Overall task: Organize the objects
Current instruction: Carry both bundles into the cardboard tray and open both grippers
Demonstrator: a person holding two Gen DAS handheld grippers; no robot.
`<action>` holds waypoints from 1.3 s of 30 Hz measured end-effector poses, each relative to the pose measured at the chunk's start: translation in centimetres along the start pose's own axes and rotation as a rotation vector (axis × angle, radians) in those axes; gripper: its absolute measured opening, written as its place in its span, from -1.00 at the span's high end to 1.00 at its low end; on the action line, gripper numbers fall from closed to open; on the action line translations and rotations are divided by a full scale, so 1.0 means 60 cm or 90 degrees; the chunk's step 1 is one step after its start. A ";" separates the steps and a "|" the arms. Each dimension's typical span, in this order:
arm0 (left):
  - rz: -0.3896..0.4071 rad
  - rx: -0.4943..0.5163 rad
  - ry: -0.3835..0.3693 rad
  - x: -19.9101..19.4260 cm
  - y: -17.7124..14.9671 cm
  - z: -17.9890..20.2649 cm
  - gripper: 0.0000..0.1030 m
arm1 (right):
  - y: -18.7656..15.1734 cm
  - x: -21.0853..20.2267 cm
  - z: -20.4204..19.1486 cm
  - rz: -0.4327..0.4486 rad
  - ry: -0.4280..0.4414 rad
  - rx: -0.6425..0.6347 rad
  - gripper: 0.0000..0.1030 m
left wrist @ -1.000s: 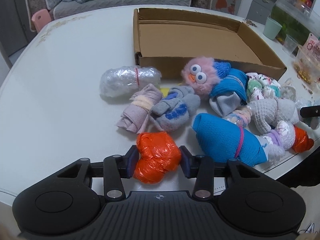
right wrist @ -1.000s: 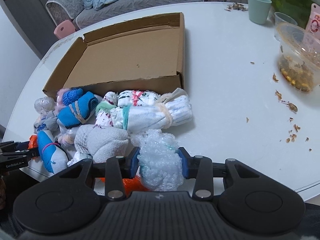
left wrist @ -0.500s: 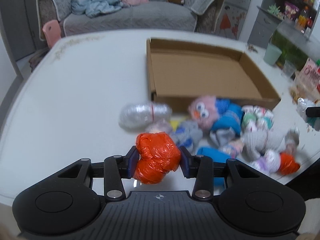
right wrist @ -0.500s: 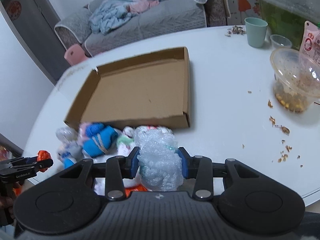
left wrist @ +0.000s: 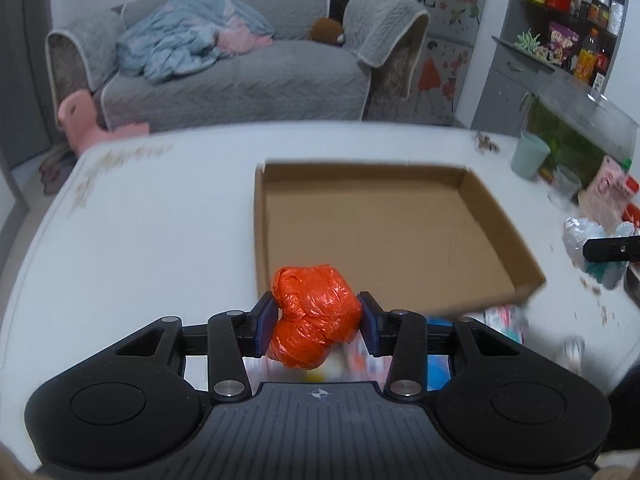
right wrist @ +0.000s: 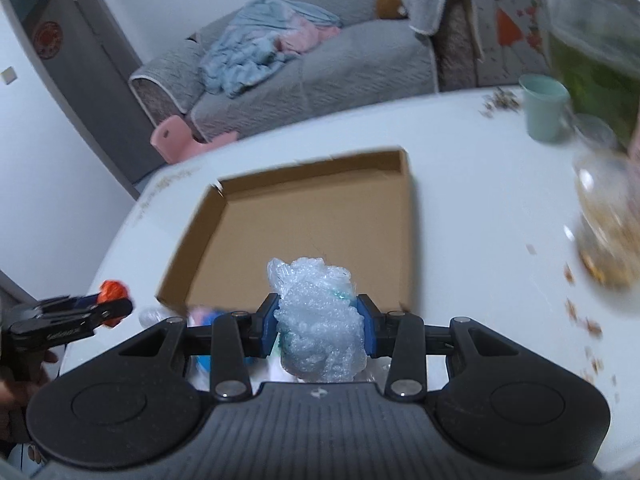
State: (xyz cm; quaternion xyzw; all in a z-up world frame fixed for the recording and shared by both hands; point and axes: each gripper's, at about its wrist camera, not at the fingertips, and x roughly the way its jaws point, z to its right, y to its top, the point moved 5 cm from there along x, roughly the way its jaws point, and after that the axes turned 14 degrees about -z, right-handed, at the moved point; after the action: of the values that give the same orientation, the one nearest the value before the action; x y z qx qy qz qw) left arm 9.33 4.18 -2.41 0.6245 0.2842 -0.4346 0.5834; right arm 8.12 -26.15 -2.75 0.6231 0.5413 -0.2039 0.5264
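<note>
- pretty clearly someone's living room: grey sofa (left wrist: 240, 80) with laundry dumped on it
- white table (left wrist: 140, 220), snack-crammed shelf (left wrist: 568, 36) nearby

Beyond my white table (left wrist: 140, 216) stands a grey sofa (left wrist: 240, 88) against a pale wall, with a rumpled light-blue blanket (left wrist: 180, 48) heaped on its seat and a grey quilted throw (left wrist: 384, 20) draped over one arm. A pink stool (left wrist: 76, 120) sits on the floor beside it. To my right I see a grey cabinet (left wrist: 508, 92) under cluttered shelves (left wrist: 568, 0). To my left, a grey door (right wrist: 80, 60) stands closed.
</note>
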 end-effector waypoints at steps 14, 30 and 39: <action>-0.010 0.131 0.088 0.212 0.186 0.016 0.03 | 0.219 0.226 -0.066 0.000 0.120 -0.022 0.29; -0.054 0.204 0.109 0.301 0.201 0.007 -0.05 | 0.231 0.347 -0.077 -0.089 0.091 -0.014 0.28; -0.043 0.194 0.116 0.293 0.207 -0.001 -0.60 | 0.231 0.333 -0.075 -0.093 0.095 -0.004 -0.03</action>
State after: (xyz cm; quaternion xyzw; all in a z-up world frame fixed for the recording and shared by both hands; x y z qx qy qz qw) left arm 28.16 -0.41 -11.76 0.7323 0.2879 -0.4338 0.4390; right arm 25.61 -11.06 -11.53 0.5938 0.6235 -0.1929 0.4706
